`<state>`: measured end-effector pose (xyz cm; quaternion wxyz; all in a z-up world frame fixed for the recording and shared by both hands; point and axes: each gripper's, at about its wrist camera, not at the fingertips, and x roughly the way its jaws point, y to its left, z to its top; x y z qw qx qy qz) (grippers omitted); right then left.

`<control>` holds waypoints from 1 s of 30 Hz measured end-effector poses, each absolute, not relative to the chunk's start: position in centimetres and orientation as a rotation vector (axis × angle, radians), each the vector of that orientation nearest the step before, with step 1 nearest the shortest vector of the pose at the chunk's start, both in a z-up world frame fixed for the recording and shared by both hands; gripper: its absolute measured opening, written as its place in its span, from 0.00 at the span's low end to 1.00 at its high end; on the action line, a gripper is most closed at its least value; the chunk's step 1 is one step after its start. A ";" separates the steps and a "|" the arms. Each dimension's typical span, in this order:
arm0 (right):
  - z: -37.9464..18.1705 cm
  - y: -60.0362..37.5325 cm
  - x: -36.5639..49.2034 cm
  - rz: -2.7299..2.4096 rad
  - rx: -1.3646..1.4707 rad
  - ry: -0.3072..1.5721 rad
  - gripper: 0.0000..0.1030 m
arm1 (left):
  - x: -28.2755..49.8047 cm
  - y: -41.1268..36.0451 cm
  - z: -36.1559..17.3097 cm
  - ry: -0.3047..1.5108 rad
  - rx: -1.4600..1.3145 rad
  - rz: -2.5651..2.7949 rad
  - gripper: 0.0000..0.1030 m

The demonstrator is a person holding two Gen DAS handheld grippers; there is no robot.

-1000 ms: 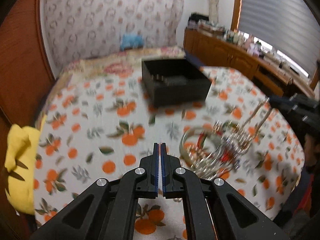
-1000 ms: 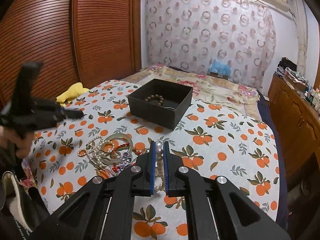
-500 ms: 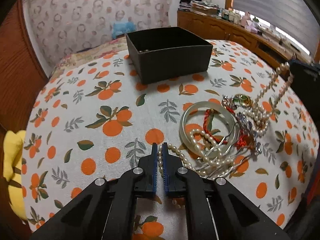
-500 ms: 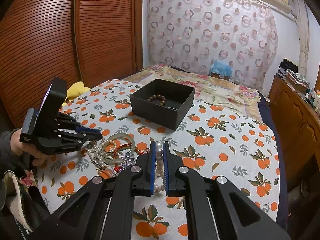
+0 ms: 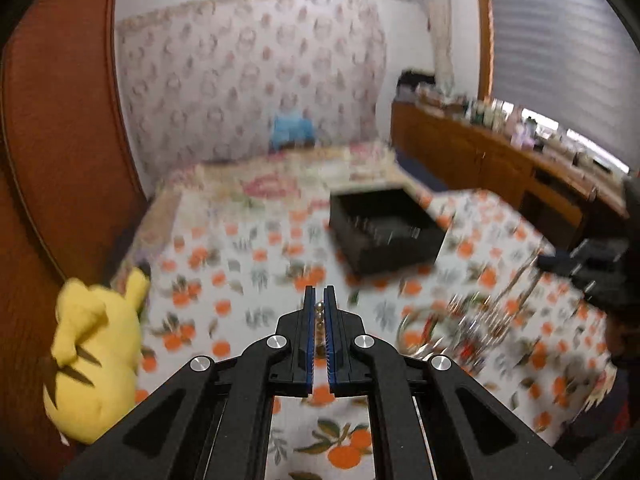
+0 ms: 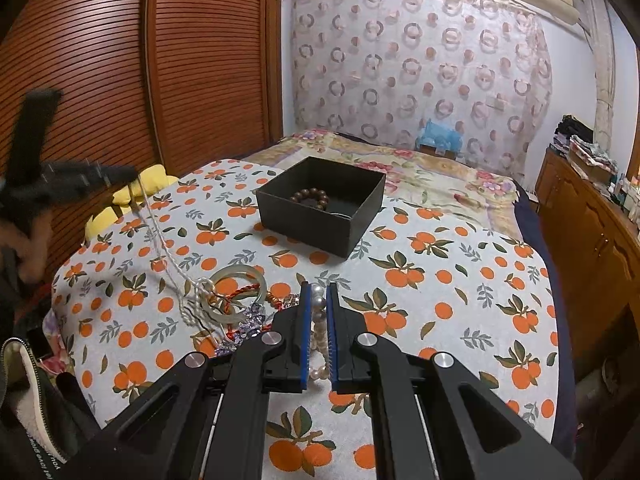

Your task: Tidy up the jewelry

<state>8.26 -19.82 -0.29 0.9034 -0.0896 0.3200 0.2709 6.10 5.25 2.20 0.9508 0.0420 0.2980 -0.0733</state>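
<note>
We hold two strands at once. The left tongs (image 5: 319,308) are clamped on a thin pearl chain (image 6: 160,236), drawn taut up from the jewelry pile (image 6: 232,304) on the bed (image 6: 460,280). The right tongs (image 6: 319,312) are clamped on a large-pearl necklace (image 6: 319,320). Risk: both strands run into the tangled pile, so lifting may drag the pale bangle (image 6: 240,276) along or snap the chain. The black box (image 6: 320,208) holds a brown bead bracelet (image 6: 310,200).
</note>
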 end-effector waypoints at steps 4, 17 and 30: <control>0.0 -19.8 8.4 0.556 -0.188 0.652 0.08 | 4.8 4.2 6.6 0.505 0.096 -0.177 0.03; 3.1 -19.2 8.7 0.563 -0.194 0.587 0.08 | 4.3 1.4 12.4 0.388 0.158 -0.203 0.03; 10.4 -18.6 11.9 0.565 -0.204 0.445 0.08 | 7.9 -0.2 12.7 0.387 0.154 -0.233 0.03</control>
